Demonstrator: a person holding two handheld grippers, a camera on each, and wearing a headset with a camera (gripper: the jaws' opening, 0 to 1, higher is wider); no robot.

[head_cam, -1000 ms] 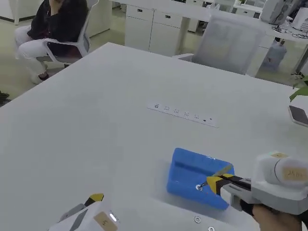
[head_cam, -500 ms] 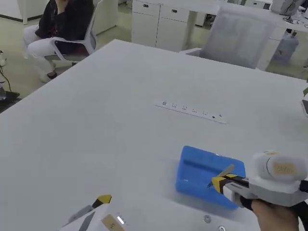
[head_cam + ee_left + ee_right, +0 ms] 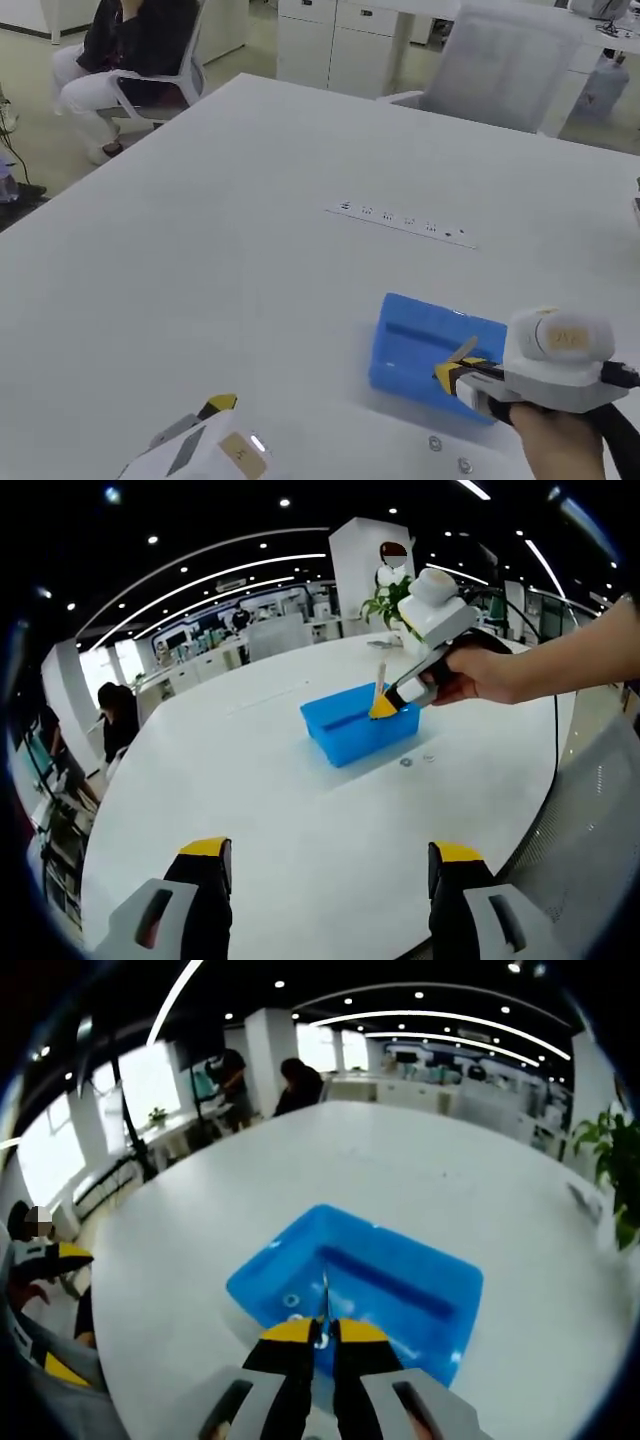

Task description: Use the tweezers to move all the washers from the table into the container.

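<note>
The whole head view has slid since a second ago, which is the headset moving; against the container the right gripper (image 3: 322, 1332) has hardly shifted, though the washer that showed beside its jaw tips then can no longer be picked out there. Its jaws are pressed together on the tweezers (image 3: 325, 1280), whose thin tip reaches toward twelve o'clock over the floor of the blue container (image 3: 412, 345); whether the tip carries anything is too fine to tell, but it looks bare. In the right gripper view one washer (image 3: 291, 1300) lies inside the container, at about ten o'clock from the jaws and just beside the tweezers' shaft. So at least one piece seems delivered; two more washers (image 3: 434, 443) rest on the table (image 3: 250, 250) outside the near wall, at roughly six o'clock from the gripper in the head view, near it but not touching, one just beside the other. Those two appear to be what is left. The left gripper (image 3: 325, 875) hangs with jaws apart and empty, well away at about eight o'clock of the container.
</note>
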